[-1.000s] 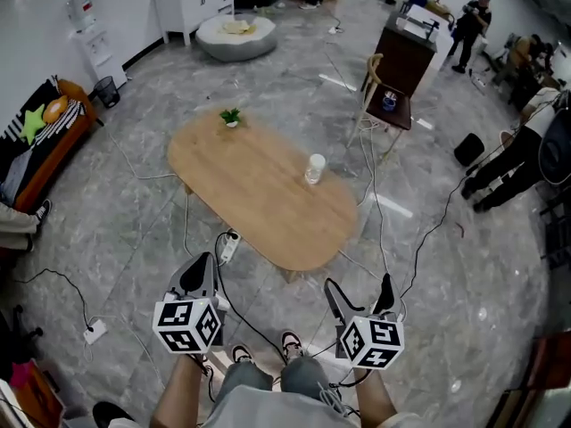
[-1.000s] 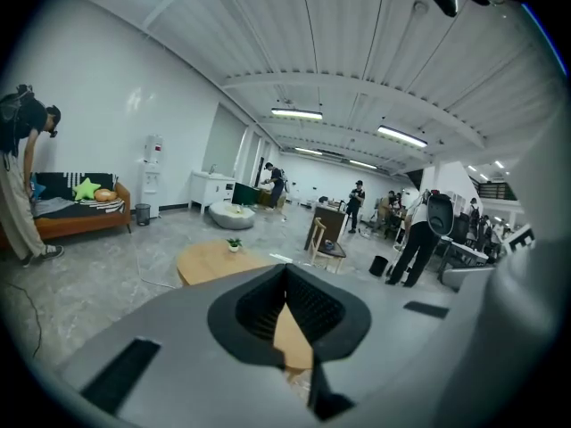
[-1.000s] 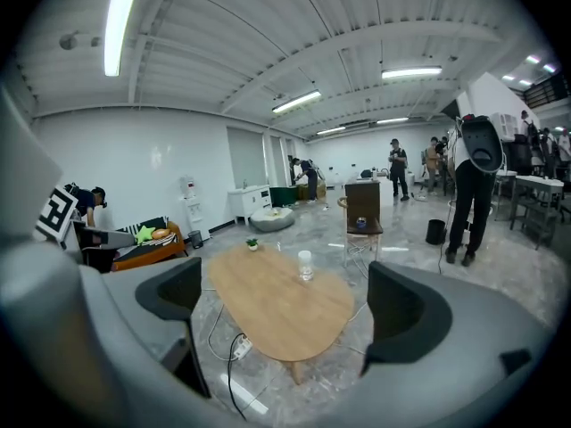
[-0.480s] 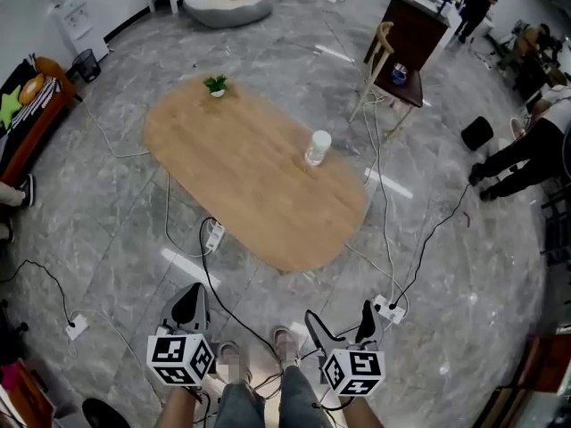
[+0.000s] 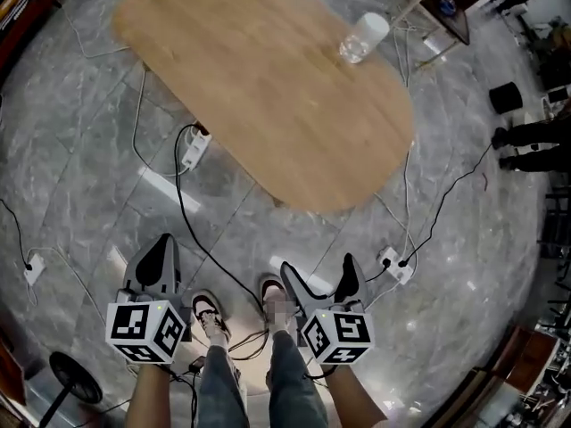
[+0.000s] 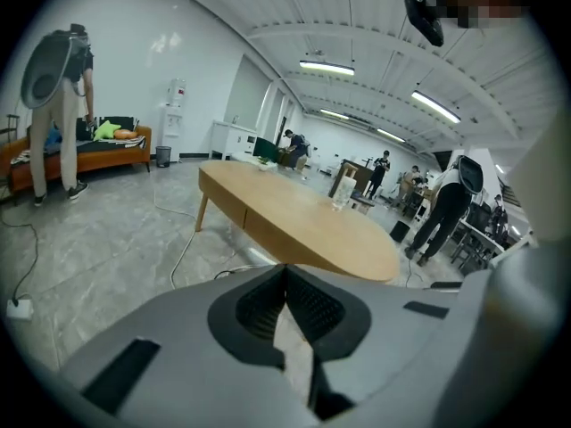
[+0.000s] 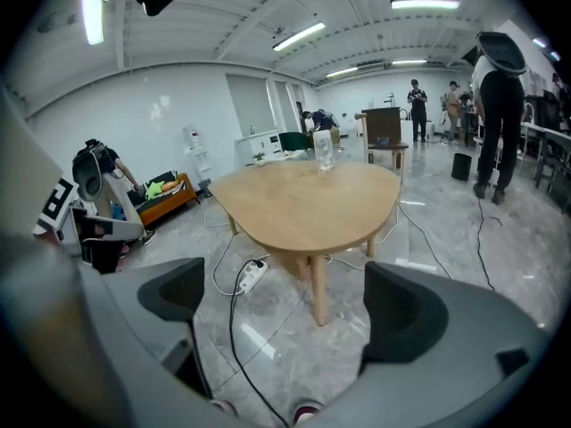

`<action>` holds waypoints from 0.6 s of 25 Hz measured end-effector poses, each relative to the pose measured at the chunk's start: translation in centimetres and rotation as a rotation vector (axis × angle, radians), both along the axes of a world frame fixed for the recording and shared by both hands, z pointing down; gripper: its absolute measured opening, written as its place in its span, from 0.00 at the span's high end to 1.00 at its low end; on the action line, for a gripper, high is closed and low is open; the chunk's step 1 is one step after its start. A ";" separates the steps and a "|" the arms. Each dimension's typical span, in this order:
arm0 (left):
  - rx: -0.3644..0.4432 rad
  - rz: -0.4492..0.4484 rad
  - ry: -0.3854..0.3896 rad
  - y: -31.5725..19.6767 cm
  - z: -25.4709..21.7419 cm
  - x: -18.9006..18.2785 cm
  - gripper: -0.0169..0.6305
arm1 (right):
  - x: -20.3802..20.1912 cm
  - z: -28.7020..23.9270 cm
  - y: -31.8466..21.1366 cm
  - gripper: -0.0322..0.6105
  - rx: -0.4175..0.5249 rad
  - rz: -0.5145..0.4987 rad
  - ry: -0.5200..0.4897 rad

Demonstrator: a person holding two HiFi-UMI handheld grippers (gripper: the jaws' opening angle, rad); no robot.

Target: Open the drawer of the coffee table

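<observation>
— While the desk [image 5: 268, 87] stands ahead, well apart from both grippers, how are the fingers?
— Left gripper [image 5: 161, 250]: pressed together. Right gripper [image 5: 321, 273]: spread wide, nothing between.

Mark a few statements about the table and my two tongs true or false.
The left tongs are shut. True.
The right tongs grip the table. False: they are open, empty and short of it.
A cup stands on the table. True.
The power strip lies on the table. False: it lies on the floor.
</observation>
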State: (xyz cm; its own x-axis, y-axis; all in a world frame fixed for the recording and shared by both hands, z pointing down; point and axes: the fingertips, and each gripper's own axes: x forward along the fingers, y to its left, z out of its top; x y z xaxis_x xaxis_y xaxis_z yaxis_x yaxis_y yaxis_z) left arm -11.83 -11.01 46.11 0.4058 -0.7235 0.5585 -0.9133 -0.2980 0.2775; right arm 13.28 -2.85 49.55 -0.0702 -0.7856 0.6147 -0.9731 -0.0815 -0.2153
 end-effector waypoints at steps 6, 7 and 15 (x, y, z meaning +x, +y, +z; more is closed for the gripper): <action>-0.043 -0.046 -0.015 1.3 4.5 -2.3 0.98 | -0.4 5.1 -0.5 0.08 -0.027 -0.021 0.002; -0.051 -0.056 -0.020 1.4 4.9 -2.8 0.98 | -0.5 5.7 -0.5 0.08 -0.031 -0.028 0.007; -0.081 -0.104 -0.014 1.6 5.6 -4.0 0.98 | -0.7 9.6 -2.6 0.13 -0.053 -0.091 0.040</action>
